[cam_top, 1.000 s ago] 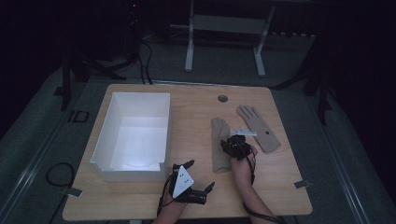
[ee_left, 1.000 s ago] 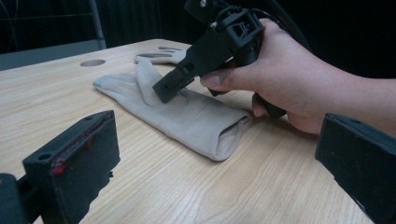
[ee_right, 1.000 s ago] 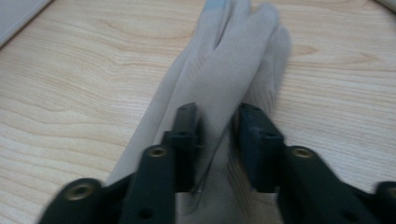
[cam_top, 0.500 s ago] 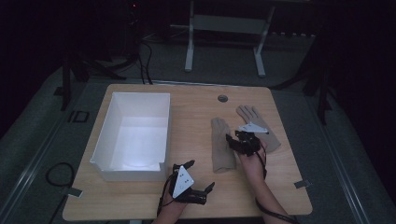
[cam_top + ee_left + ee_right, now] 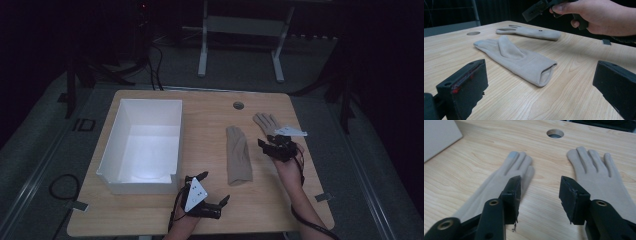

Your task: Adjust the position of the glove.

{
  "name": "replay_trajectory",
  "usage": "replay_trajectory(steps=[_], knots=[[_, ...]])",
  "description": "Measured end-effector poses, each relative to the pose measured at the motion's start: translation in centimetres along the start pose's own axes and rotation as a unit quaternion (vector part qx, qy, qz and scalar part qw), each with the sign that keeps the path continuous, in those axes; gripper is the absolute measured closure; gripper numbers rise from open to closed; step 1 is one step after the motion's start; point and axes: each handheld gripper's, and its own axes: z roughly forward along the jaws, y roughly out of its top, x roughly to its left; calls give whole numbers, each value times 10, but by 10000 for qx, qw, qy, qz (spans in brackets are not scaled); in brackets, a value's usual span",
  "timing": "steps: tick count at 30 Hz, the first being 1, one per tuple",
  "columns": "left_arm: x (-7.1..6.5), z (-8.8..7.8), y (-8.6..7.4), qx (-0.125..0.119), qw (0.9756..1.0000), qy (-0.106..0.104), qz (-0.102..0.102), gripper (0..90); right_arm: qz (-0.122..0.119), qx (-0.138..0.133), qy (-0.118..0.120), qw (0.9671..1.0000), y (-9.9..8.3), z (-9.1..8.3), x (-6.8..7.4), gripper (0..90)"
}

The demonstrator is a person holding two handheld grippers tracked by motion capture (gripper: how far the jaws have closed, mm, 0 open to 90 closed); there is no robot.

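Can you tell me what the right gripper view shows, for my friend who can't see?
Two tan gloves lie flat on a wooden table, the left glove and the right glove, fingers pointing away. The right gripper hovers open over the gap between them, holding nothing.

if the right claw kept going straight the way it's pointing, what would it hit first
Probably bare table: the open right claw aims at the wood strip between the two gloves, the left glove and the right glove on either side. Farther along lies the table's round hole.
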Motion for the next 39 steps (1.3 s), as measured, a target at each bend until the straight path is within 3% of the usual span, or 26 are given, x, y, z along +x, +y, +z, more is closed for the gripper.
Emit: replay_trajectory(steps=[9,13,18,23,33,39], knots=[[0,0,0,4,10000,21,-20,1,-193,174,-215,9994,-2,3,-37,494],[0,0,0,4,10000,27,-21,1,-48,256,-208,9994,-4,7,-53,501],[0,0,0,-1,10000,21,-16,1,-106,333,-277,9990,-5,13,-69,485],[0,0,0,-9,10000,22,-7,1,-169,449,-328,9983,-4,20,-79,484],[0,-1,0,-32,10000,30,-49,1,-307,449,-126,9984,12,35,-90,489],[1,-1,-1,-47,10000,33,-67,1,-296,555,-91,9980,11,46,-95,477]])
